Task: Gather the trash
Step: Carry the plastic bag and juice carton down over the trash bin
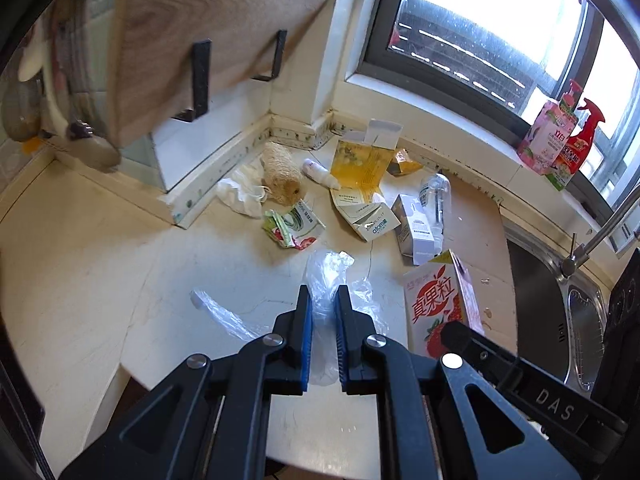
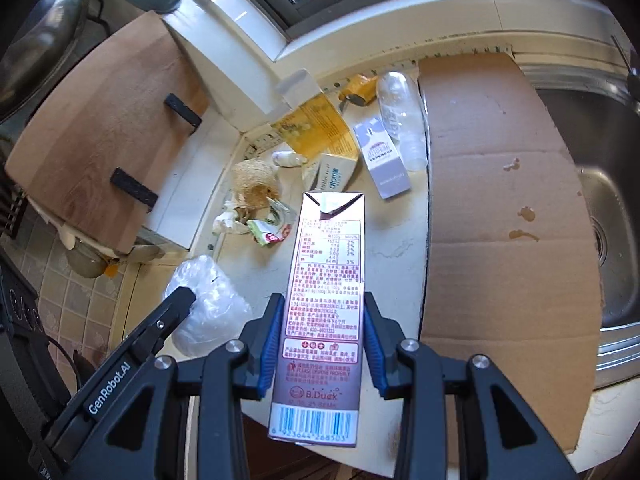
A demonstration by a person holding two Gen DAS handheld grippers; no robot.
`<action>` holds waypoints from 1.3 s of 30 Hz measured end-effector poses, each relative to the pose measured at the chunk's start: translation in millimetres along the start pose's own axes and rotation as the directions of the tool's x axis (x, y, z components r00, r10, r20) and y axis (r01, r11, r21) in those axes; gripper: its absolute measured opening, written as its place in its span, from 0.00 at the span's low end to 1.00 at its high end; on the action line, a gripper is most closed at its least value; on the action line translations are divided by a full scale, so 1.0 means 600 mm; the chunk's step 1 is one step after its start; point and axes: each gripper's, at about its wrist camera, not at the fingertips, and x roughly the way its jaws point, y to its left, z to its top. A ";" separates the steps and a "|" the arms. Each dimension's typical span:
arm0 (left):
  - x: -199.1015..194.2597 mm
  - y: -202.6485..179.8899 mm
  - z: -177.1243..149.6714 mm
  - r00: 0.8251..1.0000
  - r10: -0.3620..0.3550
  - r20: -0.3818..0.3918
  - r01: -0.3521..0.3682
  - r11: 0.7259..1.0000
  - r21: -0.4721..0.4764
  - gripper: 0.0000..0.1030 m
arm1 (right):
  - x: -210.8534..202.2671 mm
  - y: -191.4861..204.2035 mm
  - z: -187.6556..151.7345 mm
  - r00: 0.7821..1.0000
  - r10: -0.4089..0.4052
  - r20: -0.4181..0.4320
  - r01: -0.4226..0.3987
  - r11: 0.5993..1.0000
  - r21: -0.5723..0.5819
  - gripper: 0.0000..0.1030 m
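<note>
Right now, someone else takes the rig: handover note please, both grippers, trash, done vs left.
Left gripper: jaws shut on the clear plastic bag, lifted off the counter.
Right gripper: jaws shut on the pink drink carton, also raised.
Left on the counter: yellow flattened box, small white-purple box, clear plastic bottle, small white bottle, green-red wrapper, white tissue, orange wrapper.
Done: two items gripped. No bin in view; both still need dropping.

Right gripper (image 2: 323,334) clamped on pink drink carton (image 2: 322,320), barcode end nearest camera. Left of carton: left gripper (image 2: 176,304) against clear plastic bag (image 2: 208,304). Right of carton: flattened cardboard (image 2: 500,208), sink (image 2: 608,208) beyond.
</note>
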 end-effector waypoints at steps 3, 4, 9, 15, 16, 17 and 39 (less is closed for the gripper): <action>-0.047 0.002 -0.016 1.000 -0.002 0.021 0.002 1.000 -0.012 0.07 | -0.035 0.010 -0.009 1.000 0.005 0.017 -0.004 0.998 -0.057 0.36; -0.063 0.000 -0.023 0.999 -0.004 0.031 0.004 1.000 -0.011 0.07 | -0.045 0.011 -0.013 1.000 0.009 0.019 -0.008 0.997 -0.072 0.36; -0.136 -0.008 -0.065 0.998 -0.024 0.066 0.025 1.000 -0.012 0.08 | -0.099 0.022 -0.041 0.999 0.047 0.020 -0.043 0.987 -0.152 0.36; -0.196 -0.009 -0.133 0.997 -0.022 0.080 0.023 1.000 -0.016 0.08 | -0.141 0.039 -0.090 0.997 0.077 -0.021 -0.080 0.961 -0.264 0.36; -0.203 -0.008 -0.147 0.997 -0.017 0.078 0.018 1.000 -0.015 0.08 | -0.147 0.040 -0.099 0.996 0.085 -0.033 -0.091 0.956 -0.278 0.36; -0.209 -0.007 -0.162 0.997 -0.009 0.077 0.010 1.000 -0.012 0.08 | -0.152 0.042 -0.109 0.995 0.092 -0.044 -0.101 0.951 -0.291 0.36; -0.062 0.186 -0.535 0.976 0.141 -0.164 -0.147 0.989 -0.021 0.08 | 0.078 -0.003 -0.430 0.931 -0.012 -0.364 -0.154 0.892 -0.424 0.36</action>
